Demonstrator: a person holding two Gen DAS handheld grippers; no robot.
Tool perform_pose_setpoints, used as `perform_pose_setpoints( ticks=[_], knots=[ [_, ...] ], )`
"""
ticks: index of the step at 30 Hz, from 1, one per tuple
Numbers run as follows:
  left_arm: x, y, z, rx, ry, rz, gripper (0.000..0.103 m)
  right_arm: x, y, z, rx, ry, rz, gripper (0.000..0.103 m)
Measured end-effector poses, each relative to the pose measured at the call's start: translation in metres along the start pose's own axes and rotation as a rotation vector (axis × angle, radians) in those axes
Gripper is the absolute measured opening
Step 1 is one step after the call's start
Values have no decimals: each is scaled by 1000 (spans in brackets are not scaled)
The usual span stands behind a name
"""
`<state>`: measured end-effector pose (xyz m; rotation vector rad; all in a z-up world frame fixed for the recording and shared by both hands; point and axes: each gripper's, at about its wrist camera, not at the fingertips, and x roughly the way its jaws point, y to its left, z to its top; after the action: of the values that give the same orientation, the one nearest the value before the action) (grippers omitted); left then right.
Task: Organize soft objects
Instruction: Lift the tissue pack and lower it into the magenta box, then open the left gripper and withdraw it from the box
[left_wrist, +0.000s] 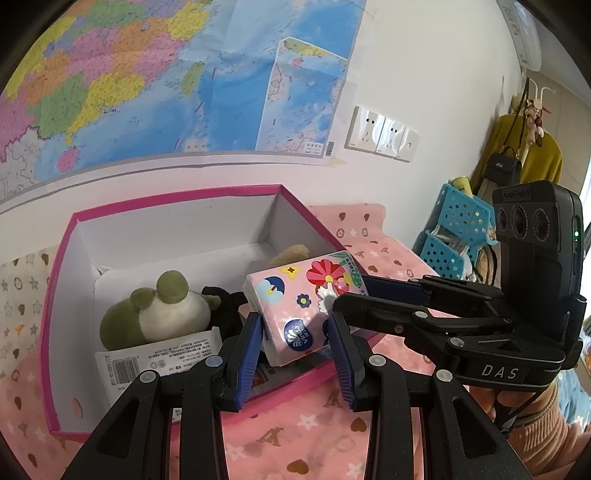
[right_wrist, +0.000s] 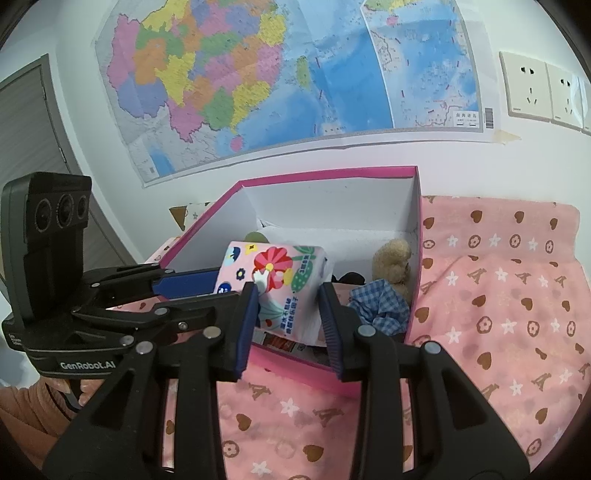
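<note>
Tissues first: in your left wrist view the pink flowered tissue pack (left_wrist: 299, 306) hangs tilted over the near right part of the pink box (left_wrist: 177, 195), and your left gripper (left_wrist: 297, 339) is clamped on its lower end, a blue pad pressing on each side. Your right gripper (left_wrist: 354, 291) comes in from the right and pinches the same pack at its upper right end, one blue finger behind it and one black finger in front. Down in the box lie a green frog toy (left_wrist: 162, 310), a black soft thing (left_wrist: 221, 302) just beside it, a white printed packet (left_wrist: 155, 358) leaning at the near wall, and a tan plush (left_wrist: 291, 253) half hidden behind the pack. The box sits on a pink patterned cloth (left_wrist: 317, 435). A map (left_wrist: 147, 74) covers the wall, with wall sockets (left_wrist: 382, 134) to its right and blue baskets (left_wrist: 458, 229) farther off.

In your right wrist view the right gripper (right_wrist: 288, 314) grasps the tissue pack (right_wrist: 277, 280) between its blue pads, above the box's (right_wrist: 325, 173) near wall. Your left gripper (right_wrist: 207, 288) reaches in from the left, its blue finger touching the pack's left end. To the right inside the box, a tan teddy (right_wrist: 393, 260) stands against the right wall with a blue checked cloth (right_wrist: 380, 302) bunched below it. A sliver of the frog (right_wrist: 255, 236) shows behind the pack. The cloth (right_wrist: 498, 295) spreads out to the right, and the map (right_wrist: 258, 74) hangs above.
</note>
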<state>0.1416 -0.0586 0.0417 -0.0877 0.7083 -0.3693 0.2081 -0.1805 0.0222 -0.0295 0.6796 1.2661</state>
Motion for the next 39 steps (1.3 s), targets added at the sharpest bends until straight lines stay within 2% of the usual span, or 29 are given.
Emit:
perform_pose_setpoints(
  ticks=[11, 16, 18, 19, 20, 24, 26, 29, 31, 33, 39],
  knots=[
    [12, 7, 0, -12, 29, 8, 36, 13, -2, -3, 18, 35, -23, 37],
    [23, 15, -5, -33, 65, 36, 36, 23, -2, -7, 28, 60, -42, 38],
    [25, 18, -8, -39, 67, 60, 41, 21, 0, -8, 20, 51, -61, 44],
    [24, 20, -9, -47, 65, 72, 47, 18, 1, -9, 14, 40, -82, 51],
    [22, 22, -11, -53, 60, 84, 55, 15, 2, -10, 7, 28, -91, 54],
    [5, 23, -19, -44, 16, 127, 68, -1, 9, -15, -21, -12, -99, 55],
    [-8, 20, -26, -26, -14, 156, 81, -11, 18, -23, -51, -33, -113, 59],
    [-28, 18, -37, -15, -61, 190, 95, -21, 34, -38, -108, -66, -142, 71],
    [-40, 17, -44, -15, -91, 212, 103, -25, 44, -50, -140, -86, -172, 89],
    [-49, 16, -53, -16, -110, 245, 103, -24, 53, -64, -163, -90, -215, 100],
    [-59, 16, -79, -44, -86, 330, 103, -17, 61, -89, -134, -54, -232, 101]
  ],
)
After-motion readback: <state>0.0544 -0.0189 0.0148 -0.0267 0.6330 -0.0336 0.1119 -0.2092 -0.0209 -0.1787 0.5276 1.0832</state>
